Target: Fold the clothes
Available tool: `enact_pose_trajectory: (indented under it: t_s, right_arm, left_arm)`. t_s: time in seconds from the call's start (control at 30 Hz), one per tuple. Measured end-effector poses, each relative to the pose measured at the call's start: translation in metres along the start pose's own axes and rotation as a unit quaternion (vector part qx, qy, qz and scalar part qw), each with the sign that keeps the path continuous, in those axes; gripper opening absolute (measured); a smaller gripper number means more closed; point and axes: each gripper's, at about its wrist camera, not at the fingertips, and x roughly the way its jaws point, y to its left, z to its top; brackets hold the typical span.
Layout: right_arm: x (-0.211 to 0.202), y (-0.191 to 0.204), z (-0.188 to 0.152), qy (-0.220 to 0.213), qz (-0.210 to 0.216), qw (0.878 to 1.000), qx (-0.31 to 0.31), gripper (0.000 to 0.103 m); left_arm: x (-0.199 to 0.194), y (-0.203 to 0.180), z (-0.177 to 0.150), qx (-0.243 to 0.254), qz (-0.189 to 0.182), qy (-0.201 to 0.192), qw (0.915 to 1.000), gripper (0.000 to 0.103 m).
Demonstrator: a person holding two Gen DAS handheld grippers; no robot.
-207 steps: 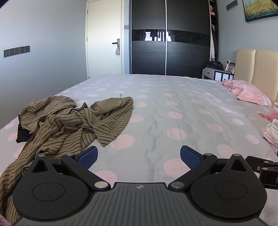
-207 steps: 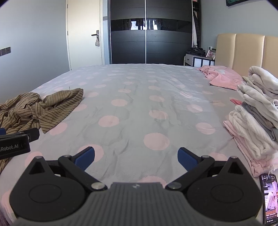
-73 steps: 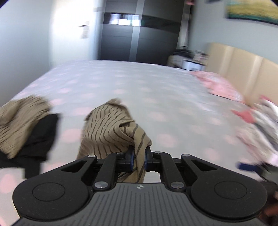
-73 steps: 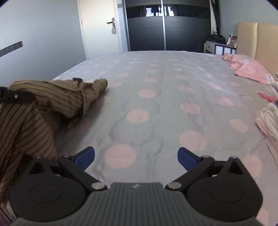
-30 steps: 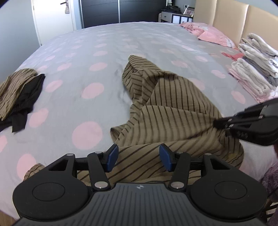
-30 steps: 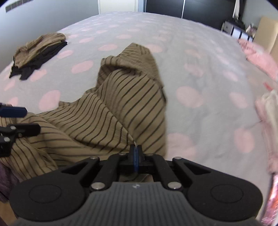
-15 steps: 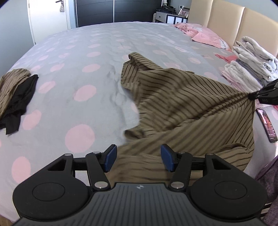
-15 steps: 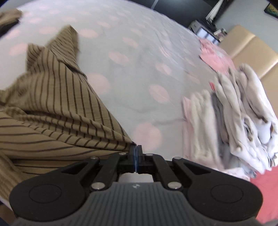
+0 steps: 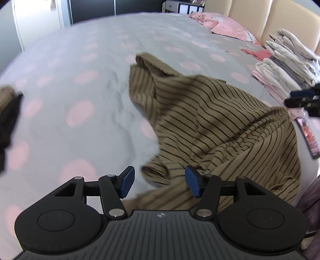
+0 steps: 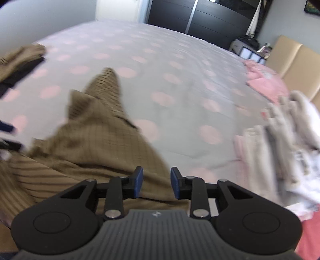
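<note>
Centrally, a brown shirt [image 9: 210, 120] of soft knit cloth with thin dark stripes lies rumpled on the bed [image 9: 80, 70], one narrow part reaching up the bed to a folded tip, the broad part spread toward the near edge and draped over it. The bed carries a smooth grey sheet printed with pale pink dots and creased in shallow ridges beside the shirt.

The left gripper [image 9: 159, 183], black with ribbed blue pads [image 9: 127, 181], is released: its jaws stand wide apart, holding nothing. A small curled fold of the shirt lies between and just beyond the pads; whether cloth touches them cannot be told.

The right gripper [image 10: 156, 183], seen in a blurred frame, is also released, its jaws parted by a narrower gap, with nothing pinched between them. The shirt [image 10: 96, 140] lies under and beyond its left finger, and its edge runs across the gap. In the left wrist view the right gripper [image 9: 304, 99] appears at the far right, just past the shirt's upper right corner.

Right of the shirt, a stack of folded clothes [image 9: 286, 62] in cream, grey and pale pink sits near the padded beige headboard [image 9: 280, 18]. A phone [image 9: 308, 134] lies flat at the bed's right edge. A second heap of brown and black clothes [image 10: 18, 64] lies at the far left, well apart.
</note>
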Motion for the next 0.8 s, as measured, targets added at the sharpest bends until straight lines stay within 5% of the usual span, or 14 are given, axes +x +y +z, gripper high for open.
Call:
enact_pose_trajectory:
  t_s: [0.17, 0.3, 0.43, 0.63, 0.8]
  right_arm:
    - [0.009, 0.047, -0.008, -0.003, 0.068, 0.998, -0.014, 0.036]
    - [0.017, 0.070, -0.011, -0.007, 0.087, 0.995, -0.044, 0.045]
    - [0.024, 0.076, -0.010, -0.014, 0.084, 0.995, -0.055, 0.051]
    - [0.027, 0.068, -0.008, -0.031, 0.091, 0.995, -0.031, 0.057]
    - [0.024, 0.054, 0.003, -0.007, 0.112, 0.994, 0.008, 0.058]
  left_arm:
    - [0.017, -0.001, -0.006, -0.033, -0.028, 0.013, 0.9990, 0.047]
    - [0.027, -0.003, -0.004, -0.045, -0.043, 0.017, 0.9979, 0.022]
    - [0.027, -0.013, -0.003, -0.020, -0.033, 0.013, 0.9992, 0.011]
    - [0.020, -0.026, -0.005, -0.015, -0.066, -0.003, 0.9977, 0.005]
    - [0.006, -0.062, -0.013, 0.037, -0.108, -0.025, 0.9931, 0.003]
